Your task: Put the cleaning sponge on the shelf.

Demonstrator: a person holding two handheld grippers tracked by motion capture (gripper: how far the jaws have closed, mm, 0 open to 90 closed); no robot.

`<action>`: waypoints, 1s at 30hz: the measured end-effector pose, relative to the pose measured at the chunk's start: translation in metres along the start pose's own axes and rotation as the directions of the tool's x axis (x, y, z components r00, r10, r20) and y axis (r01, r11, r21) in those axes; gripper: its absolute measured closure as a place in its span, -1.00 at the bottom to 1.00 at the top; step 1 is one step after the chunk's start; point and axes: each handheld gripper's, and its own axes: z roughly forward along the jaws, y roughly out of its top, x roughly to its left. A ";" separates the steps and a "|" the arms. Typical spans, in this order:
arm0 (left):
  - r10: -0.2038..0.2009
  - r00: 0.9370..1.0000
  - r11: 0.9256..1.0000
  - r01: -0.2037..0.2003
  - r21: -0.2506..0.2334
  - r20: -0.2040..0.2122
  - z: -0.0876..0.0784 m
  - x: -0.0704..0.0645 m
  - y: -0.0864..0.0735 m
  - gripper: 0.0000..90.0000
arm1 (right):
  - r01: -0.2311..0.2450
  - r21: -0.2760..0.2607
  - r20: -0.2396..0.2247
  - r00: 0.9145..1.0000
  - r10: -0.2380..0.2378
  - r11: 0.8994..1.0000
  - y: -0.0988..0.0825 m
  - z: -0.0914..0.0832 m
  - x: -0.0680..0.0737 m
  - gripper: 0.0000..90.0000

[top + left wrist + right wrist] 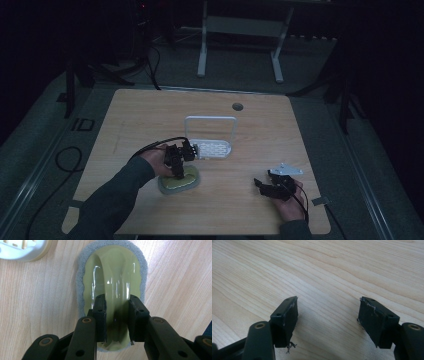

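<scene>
Yellow-green sponge scrubber lies on the desk, its handle pinched by the left tool; lifting seems left. Right tool is spread, empty.

A dim lab or workroom: a bare wooden table on carpet, cables, metal stand legs behind.

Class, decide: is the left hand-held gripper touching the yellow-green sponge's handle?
Touching. The left gripper view shows the left hand-held gripper with both jaws pressed against the sides of the sponge's handle, with no gap.
</scene>
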 end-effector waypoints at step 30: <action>0.086 0.992 0.990 -0.095 -0.100 -0.093 -0.022 -0.007 0.016 0.59 | 0.000 0.000 -0.001 1.000 0.000 1.000 0.000 0.000 0.000 -0.30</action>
